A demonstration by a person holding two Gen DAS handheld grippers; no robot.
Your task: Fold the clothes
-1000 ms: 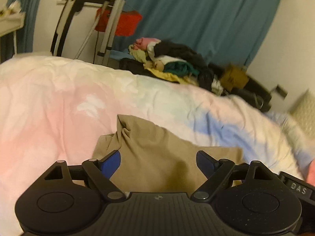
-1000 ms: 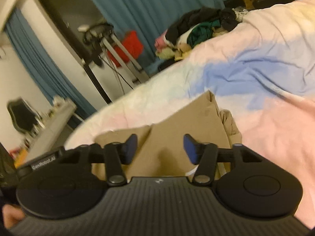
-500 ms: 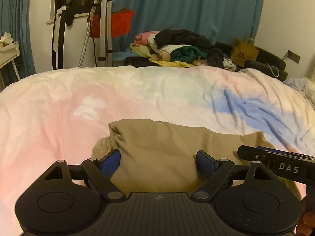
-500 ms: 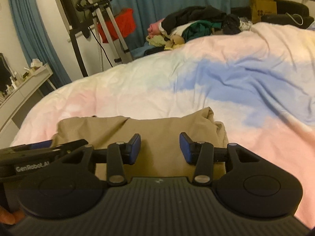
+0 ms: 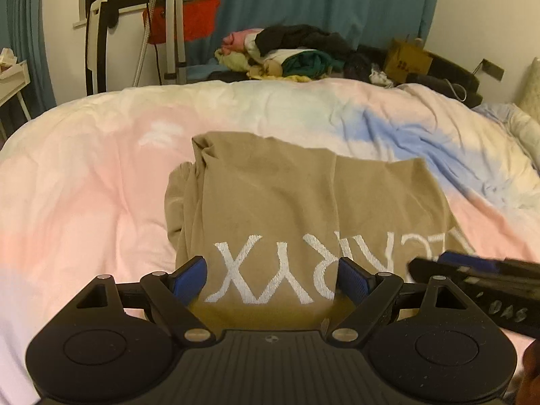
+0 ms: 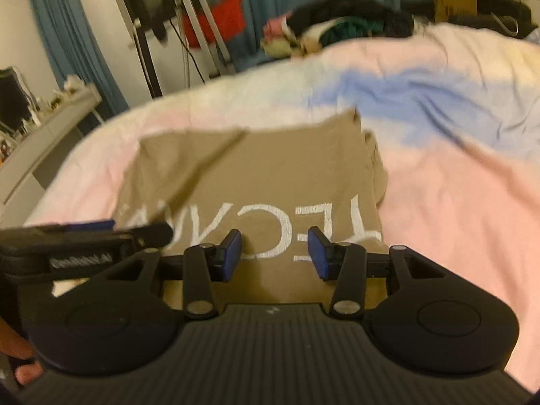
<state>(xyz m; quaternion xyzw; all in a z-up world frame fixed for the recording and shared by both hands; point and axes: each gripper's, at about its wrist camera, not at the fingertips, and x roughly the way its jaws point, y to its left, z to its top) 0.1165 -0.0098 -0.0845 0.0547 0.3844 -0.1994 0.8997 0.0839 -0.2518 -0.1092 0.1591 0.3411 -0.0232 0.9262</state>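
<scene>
Garment: a tan shirt (image 5: pixel 297 209) with white lettering is lying on the bed (image 5: pixel 84 182), folded to a rough rectangle, loose fabric bunching at its far corners.
Left tool (image 5: pixel 271 278): its jaws are standing wide apart over the near edge of the shirt, pinching nothing.
Right tool (image 6: pixel 275 258): its jaws are part open, also over the near edge of the shirt, beside the left tool, gripping nothing.
Beyond the shirt: a heap of unfolded clothes (image 5: pixel 287 54) is sitting past the far side of the bed.
Likely step: both tools seem to be lining up on the near edge for the next fold.
Risk: a pinch may be catching only the top layer, pulling the folded layers apart.
Risk: uneven lifting by the two tools would be skewing the fold; the bunched corners could be spilling out.
</scene>
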